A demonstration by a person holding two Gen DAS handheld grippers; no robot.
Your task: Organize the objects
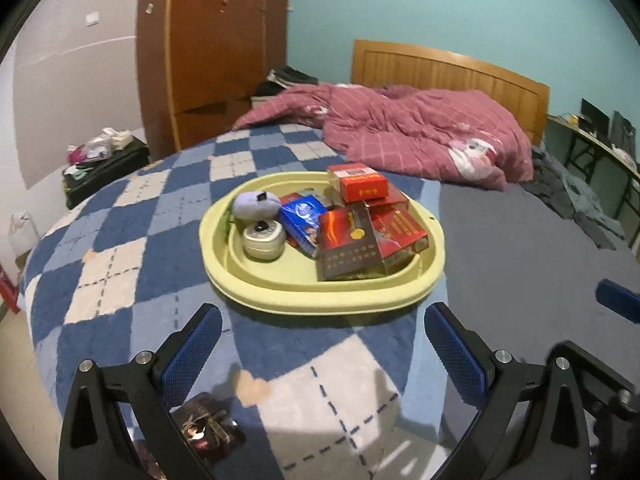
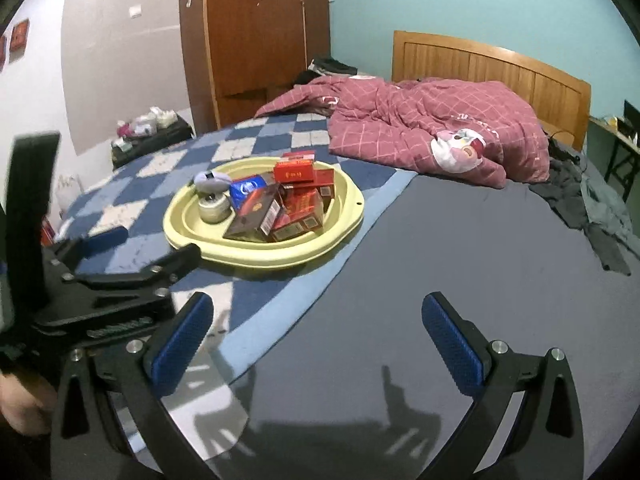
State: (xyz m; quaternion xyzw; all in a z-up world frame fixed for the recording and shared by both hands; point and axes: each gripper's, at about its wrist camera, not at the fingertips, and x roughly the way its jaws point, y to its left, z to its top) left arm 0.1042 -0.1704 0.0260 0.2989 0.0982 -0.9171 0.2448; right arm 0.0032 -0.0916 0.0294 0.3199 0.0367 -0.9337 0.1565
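Both my left tongs [image 1: 322, 330] and right tongs [image 2: 318, 326] gape apart, empty. Ahead of them, the yellow basin [image 1: 320, 300] half hides stacked boxes [image 1: 370, 236]. A dark packet [image 1: 208, 428] under my left tongs is blurred.

Pale yellow basin [image 1: 248, 280] on checked blanket — red boxes [image 1: 362, 186], blue packet [image 1: 302, 216], grey pouch [image 1: 256, 204], round case [image 1: 264, 242] piled inside

One yellow basin [image 1: 320, 300] holds about five red boxes [image 1: 362, 186], one blue pack [image 1: 302, 216], one white case [image 1: 264, 242], one grey pouch [image 1: 256, 204].
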